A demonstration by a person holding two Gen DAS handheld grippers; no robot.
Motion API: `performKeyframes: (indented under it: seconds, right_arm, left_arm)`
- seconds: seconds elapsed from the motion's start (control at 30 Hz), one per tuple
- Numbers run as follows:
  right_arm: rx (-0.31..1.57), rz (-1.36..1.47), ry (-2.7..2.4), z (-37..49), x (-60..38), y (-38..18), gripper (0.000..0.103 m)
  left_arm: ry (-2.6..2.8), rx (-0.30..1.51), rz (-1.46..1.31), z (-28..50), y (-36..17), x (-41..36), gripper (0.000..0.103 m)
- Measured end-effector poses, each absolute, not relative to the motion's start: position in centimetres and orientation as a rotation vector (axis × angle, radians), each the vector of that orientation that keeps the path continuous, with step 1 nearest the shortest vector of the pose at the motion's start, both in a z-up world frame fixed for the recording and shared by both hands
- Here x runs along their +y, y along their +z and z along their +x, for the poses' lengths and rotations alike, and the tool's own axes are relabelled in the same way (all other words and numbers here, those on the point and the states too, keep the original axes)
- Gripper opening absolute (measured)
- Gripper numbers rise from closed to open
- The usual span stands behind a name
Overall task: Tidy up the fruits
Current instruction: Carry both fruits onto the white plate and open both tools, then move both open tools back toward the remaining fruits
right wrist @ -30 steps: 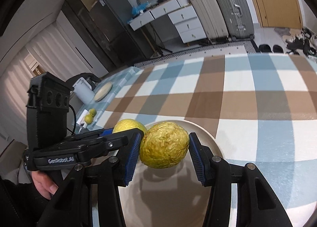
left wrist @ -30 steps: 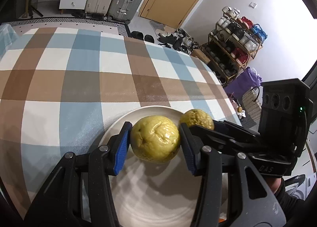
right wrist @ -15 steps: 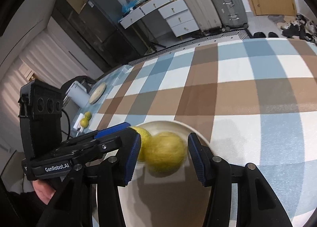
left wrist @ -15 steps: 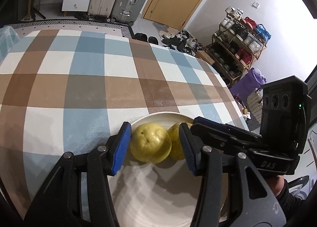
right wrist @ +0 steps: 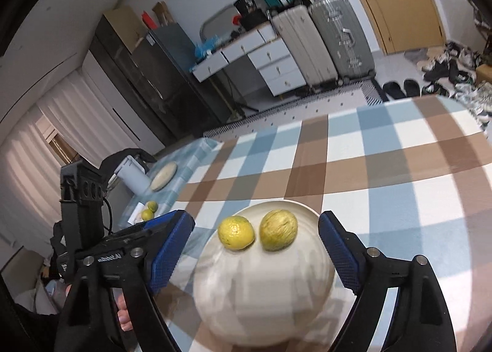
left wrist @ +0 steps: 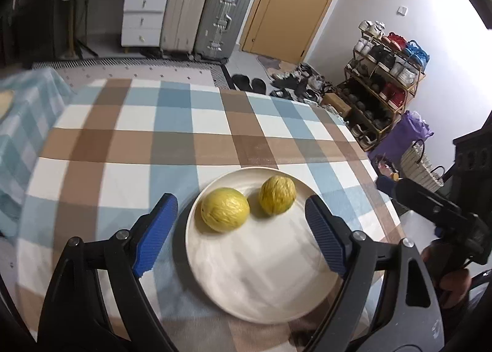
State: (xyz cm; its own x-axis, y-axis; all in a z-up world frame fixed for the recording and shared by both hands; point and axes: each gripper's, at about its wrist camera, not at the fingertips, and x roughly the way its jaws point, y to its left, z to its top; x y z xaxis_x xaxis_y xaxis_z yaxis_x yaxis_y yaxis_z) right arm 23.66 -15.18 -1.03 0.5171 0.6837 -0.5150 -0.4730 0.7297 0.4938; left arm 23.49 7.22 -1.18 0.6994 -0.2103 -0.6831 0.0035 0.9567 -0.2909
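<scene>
Two yellow-green fruits lie side by side on a white plate (left wrist: 264,275) on the checked tablecloth: the left fruit (left wrist: 224,214) and the right fruit (left wrist: 277,195). In the right wrist view they show as the left fruit (right wrist: 236,232) and the right fruit (right wrist: 279,234) on the same plate (right wrist: 261,299). My left gripper (left wrist: 241,230) is open and empty, raised above the plate's near side. My right gripper (right wrist: 256,247) is open and empty, also drawn back above the plate. The left gripper's body (right wrist: 92,229) shows at the left of the right wrist view.
Two more small yellow-green fruits (right wrist: 150,210) lie on a side table at the far left, by a round board (right wrist: 163,176) and a white appliance (right wrist: 133,176). The table edge (left wrist: 378,173) drops off to the right. Suitcases and drawers stand behind the table.
Both grippers have opened wide and let go of their fruits, which now rest on the plate. Both grippers have pulled back and up from the plate.
</scene>
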Motion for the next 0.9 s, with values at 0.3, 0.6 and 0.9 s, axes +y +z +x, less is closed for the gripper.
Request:
performKeyframes:
  seconds: [0.3, 0.6, 0.9]
  right_arm:
    - [0.651, 0.245, 0.667, 16.3, -17.1, 2.0, 0.101]
    - [0.574, 0.212, 0.645, 9.5, -18.7, 3.2, 0.103]
    - [0.514, 0.107, 0.635, 2.9, -18.3, 2.8, 0.103]
  left_arm:
    - [-0.066, 0.684, -0.173, 15.4, 3.3, 4.5, 0.102]
    - [-0.058, 0.645, -0.144, 8.2, 5.2, 2.3, 0.102]
    - [-0.061, 0.633, -0.142, 1.8, 4.3, 1.3, 0.102]
